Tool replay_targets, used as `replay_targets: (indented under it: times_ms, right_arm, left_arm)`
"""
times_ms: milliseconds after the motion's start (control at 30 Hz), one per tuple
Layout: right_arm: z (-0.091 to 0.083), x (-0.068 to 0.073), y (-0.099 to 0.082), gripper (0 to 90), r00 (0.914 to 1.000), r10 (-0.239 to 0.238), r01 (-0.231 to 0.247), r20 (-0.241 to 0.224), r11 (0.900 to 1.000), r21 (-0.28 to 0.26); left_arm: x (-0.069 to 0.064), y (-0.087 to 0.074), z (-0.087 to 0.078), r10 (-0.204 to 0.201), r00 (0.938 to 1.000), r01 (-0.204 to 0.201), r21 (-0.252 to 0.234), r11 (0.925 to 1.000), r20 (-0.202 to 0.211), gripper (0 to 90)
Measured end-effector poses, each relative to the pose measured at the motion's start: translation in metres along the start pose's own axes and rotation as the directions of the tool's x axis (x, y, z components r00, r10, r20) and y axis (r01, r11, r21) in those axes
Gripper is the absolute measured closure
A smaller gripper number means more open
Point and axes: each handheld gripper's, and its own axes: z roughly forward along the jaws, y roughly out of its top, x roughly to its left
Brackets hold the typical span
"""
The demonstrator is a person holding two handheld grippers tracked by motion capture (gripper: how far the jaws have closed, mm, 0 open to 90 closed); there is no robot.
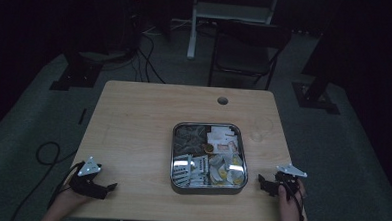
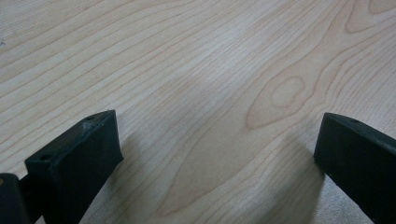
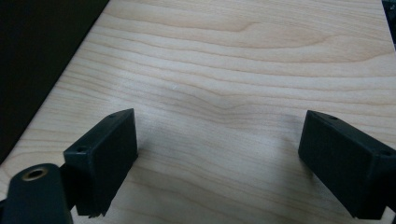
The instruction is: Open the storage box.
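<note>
Your left gripper (image 1: 111,187) sits at 7 o'clock on the table (image 1: 133,123), jaws wide, nothing between them; right gripper (image 1: 261,182) at 5 o'clock, same (empty). Metal tray (image 1: 172,154) of small packets sits between them.

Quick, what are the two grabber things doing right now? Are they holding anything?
Left gripper: open, holding nothing, over bare table.
Right gripper: open, holding nothing, over bare table.

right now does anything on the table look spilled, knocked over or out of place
Nothing stands out. The square metal tray sits flat on the wooden table with its small packets heaped inside the rim, none spilled out. Both tools, left and right, rest open near the front edge, holding nothing.
</note>
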Motion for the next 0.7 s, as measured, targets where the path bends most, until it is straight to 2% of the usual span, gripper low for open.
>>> replay_targets:
  times_ms: [300,467,700]
  right_arm:
    - [0.000,0.000,0.000,11.2,1.0000,-0.002,0.002,-0.003,1.0000,0.000]
    - [0.000,0.000,0.000,11.2,1.0000,-0.003,0.003,-0.003,1.0000,0.000]
    - [0.000,0.000,0.000,11.2,1.0000,-0.002,0.002,-0.004,1.0000,0.000]
  left_arm:
    - [0.001,0.000,0.000,0.004,1.0000,-0.004,-0.002,1.0000,0.002,1.8]
    - [0.004,0.002,0.000,-0.005,0.9999,0.005,0.002,1.0000,-0.009,3.1]
    - [0.003,0.011,0.001,-0.009,0.9999,0.009,-0.022,0.9997,0.014,3.1]
